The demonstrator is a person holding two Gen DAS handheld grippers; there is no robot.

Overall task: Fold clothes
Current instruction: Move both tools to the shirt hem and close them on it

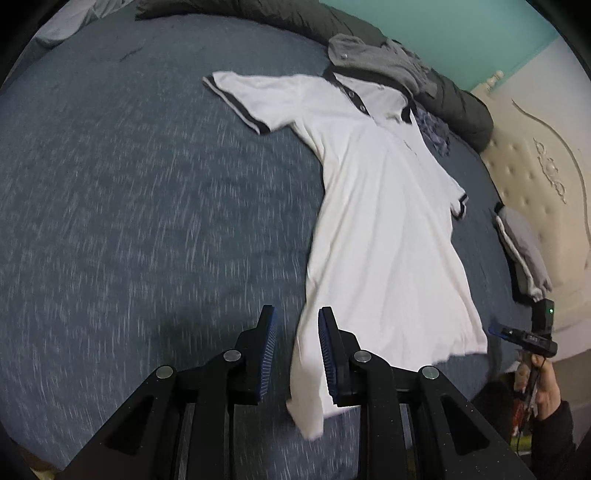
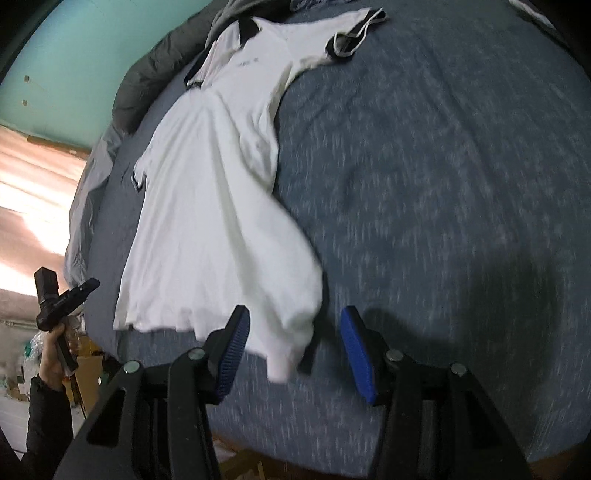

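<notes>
One white polo shirt [image 1: 373,229] with dark collar and dark sleeve bands, lying spread face-up across the blue bed sheet [image 1: 129,192], collar toward the far edge of the bed, hem toward the near edge; two sleeves showing, two placket buttons countable in the left wrist view

One grey garment [image 1: 373,59] lying bunched at the far edge, just beyond the collar; one folded grey piece with white stripes [image 1: 521,251] resting near the cream headboard [image 1: 546,184]; one dark rolled quilt [image 1: 458,103] running along the far edge

Covering the whole bed, blue mottled sheet; teal wall [image 1: 461,33] standing behind

Left gripper [image 1: 297,354] hovering low over the near edge, jaws standing apart, one hem corner lying between the blue pads [image 1: 267,354] but not pinched

Right gripper [image 2: 295,354] hovering likewise over the other hem corner, jaws standing wide apart, cloth lying between them, contact not clear through blur

One hand [image 1: 546,387] in a dark sleeve gripping a handle, showing at the edge of each view
</notes>
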